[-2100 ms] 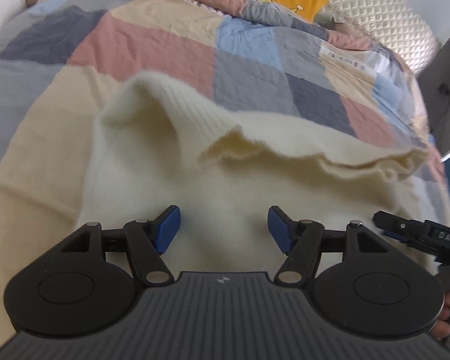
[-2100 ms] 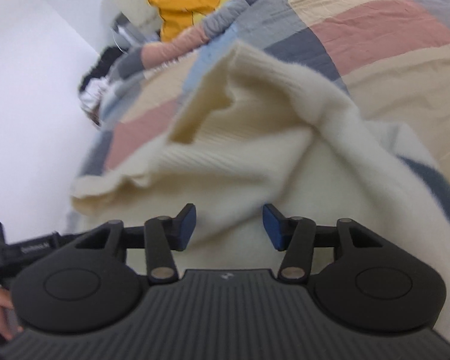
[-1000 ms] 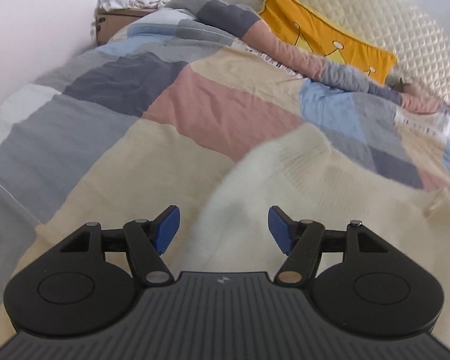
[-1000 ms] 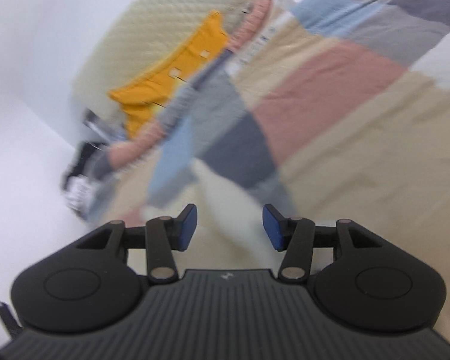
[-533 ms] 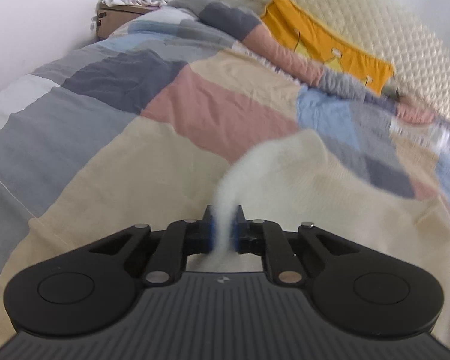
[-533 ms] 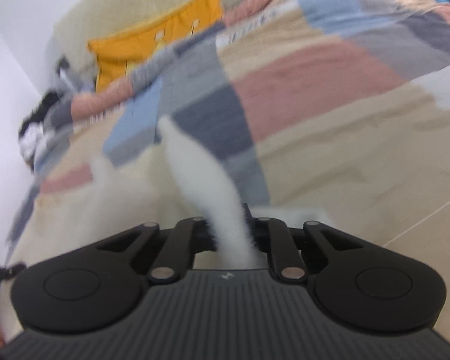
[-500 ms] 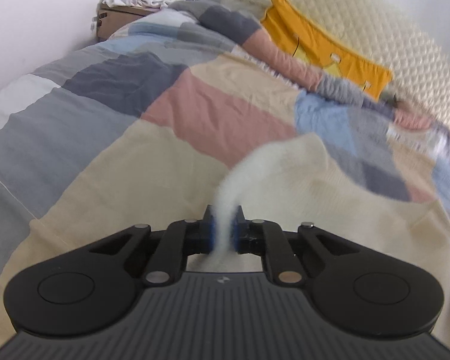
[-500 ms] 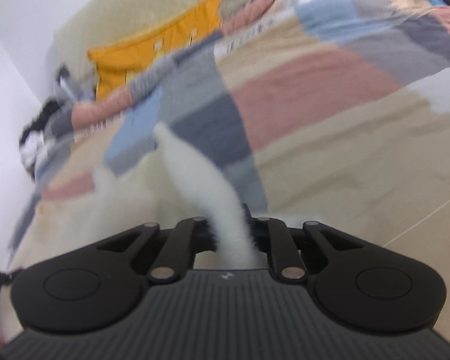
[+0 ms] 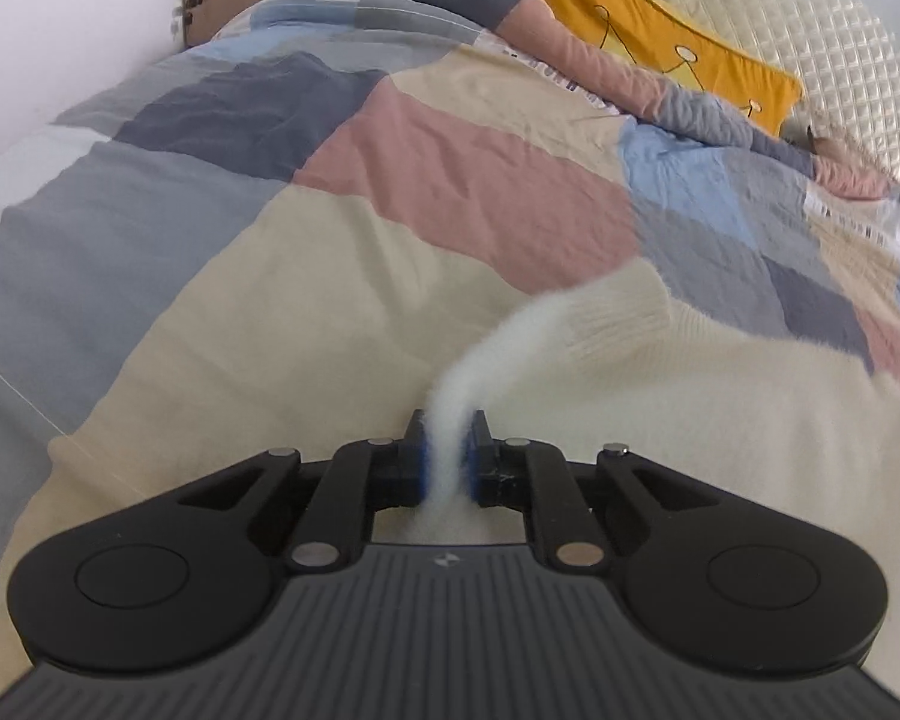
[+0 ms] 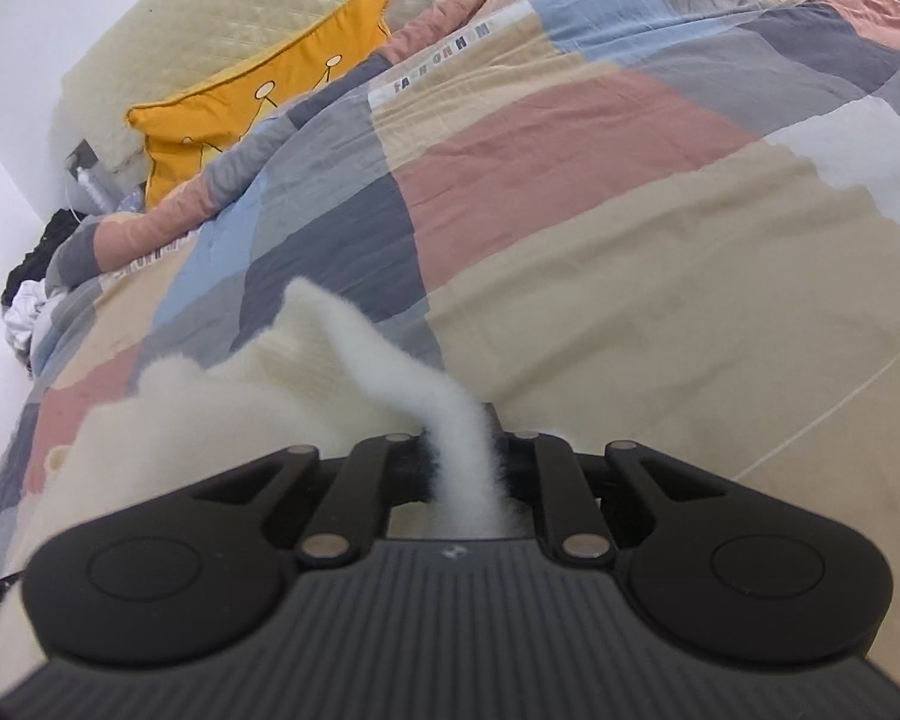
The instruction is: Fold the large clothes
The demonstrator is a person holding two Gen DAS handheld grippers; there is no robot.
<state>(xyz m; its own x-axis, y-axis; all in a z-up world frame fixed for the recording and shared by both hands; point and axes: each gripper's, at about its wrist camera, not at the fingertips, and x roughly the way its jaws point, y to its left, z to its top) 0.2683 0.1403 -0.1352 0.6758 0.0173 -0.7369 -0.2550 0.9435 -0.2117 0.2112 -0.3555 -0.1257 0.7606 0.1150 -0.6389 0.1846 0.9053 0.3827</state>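
Here the bed (image 9: 222, 228), under a patchwork quilt (image 10: 600, 180), carries a cream fluffy sweater (image 9: 678, 414) spread well below the yellow pillow (image 9: 660, 42). The left gripper (image 9: 448, 459) has its jaws pinching one sweater edge, and the right gripper (image 10: 468, 468) has its jaws pinching another.

Both grippers clamping fabric, angled downward.
Left gripper (image 9: 448, 456) is pinching a cream sweater (image 9: 660, 396) edge between its blue pads; right gripper (image 10: 463, 462) is pinching another edge, its jaws likewise nearly closed.
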